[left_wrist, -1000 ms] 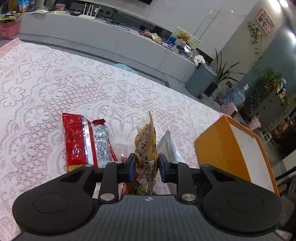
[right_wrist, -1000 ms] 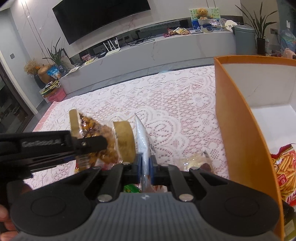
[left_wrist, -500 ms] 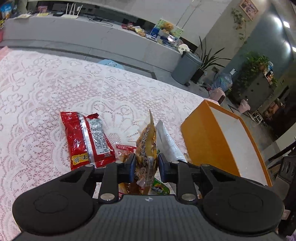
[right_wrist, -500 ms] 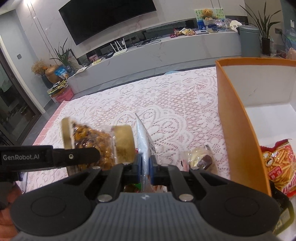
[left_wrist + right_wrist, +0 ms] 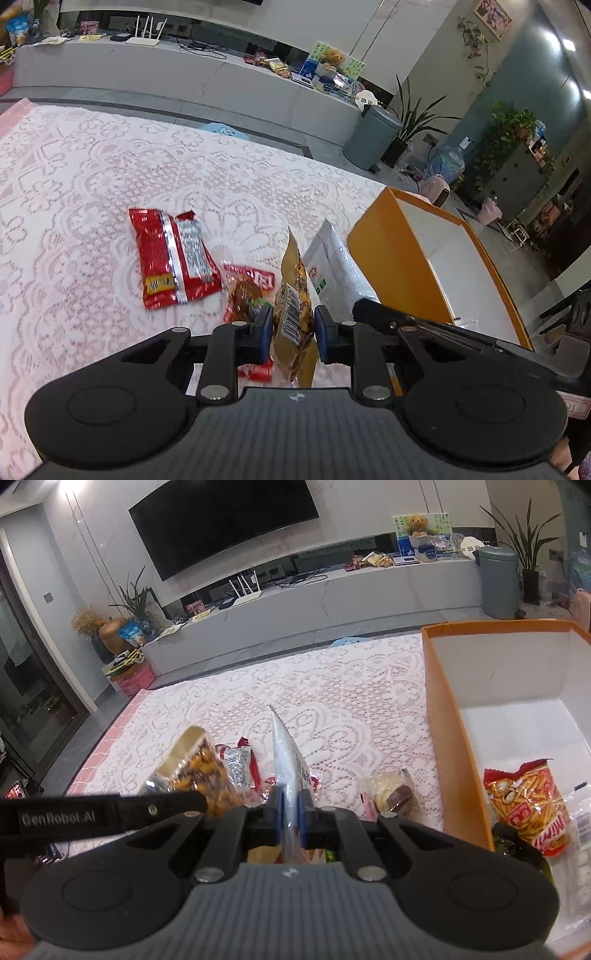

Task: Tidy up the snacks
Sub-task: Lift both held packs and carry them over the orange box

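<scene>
Now I hold two packets beside the orange box (image 5: 452, 760): left gripper (image 5: 293, 332) pinching the nut pack (image 5: 295, 295), right gripper (image 5: 288, 821) clamped on the white pouch (image 5: 286, 753). Thin edge grips could slip, or packets could collide at the rim.

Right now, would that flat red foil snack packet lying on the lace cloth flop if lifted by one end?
The flat red foil snack packet probably sags somewhat: it looks thin and creased. Its glossy film may slip between pads. It lies flat, so it seems unlikely to roll.
</scene>
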Demonstrator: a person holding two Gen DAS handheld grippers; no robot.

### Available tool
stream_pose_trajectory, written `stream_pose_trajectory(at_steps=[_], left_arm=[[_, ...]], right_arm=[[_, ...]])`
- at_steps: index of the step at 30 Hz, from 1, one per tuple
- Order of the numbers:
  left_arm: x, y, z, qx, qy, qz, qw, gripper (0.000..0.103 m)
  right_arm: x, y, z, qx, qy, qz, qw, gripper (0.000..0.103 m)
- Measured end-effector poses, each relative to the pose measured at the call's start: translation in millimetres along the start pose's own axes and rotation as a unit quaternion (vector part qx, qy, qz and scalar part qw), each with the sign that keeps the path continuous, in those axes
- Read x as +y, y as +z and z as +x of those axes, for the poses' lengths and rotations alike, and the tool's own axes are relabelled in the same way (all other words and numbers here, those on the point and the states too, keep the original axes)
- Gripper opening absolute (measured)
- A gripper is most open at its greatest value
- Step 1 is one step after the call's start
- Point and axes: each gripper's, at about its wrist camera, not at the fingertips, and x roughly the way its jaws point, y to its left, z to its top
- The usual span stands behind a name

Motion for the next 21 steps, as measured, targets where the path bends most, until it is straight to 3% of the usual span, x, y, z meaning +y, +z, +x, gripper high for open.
stream_pose_trajectory(at_steps=[4,9,21], left_arm=[[-4.8,-14.0,-2.2,0.014,0.008,0.009,0.9998,0.026],[-12.4,-19.2,-16.7,0.003,0.007,0.009,0.9999,0.026],[-73.8,12.8,-50.0,-0.048,-0.01,0.05,0.9975,0.025]], right_arm=[[-0.4,-11.0,-7.5,0.009,-0.006,0.002,1.0,0.005],[-0.4,-19.8,-26.3,0.001,-0.002,0.01,1.0,0.005],[-14.9,8.9,-93.0,-0.064,-0.006,0.009,0.998,0.005]])
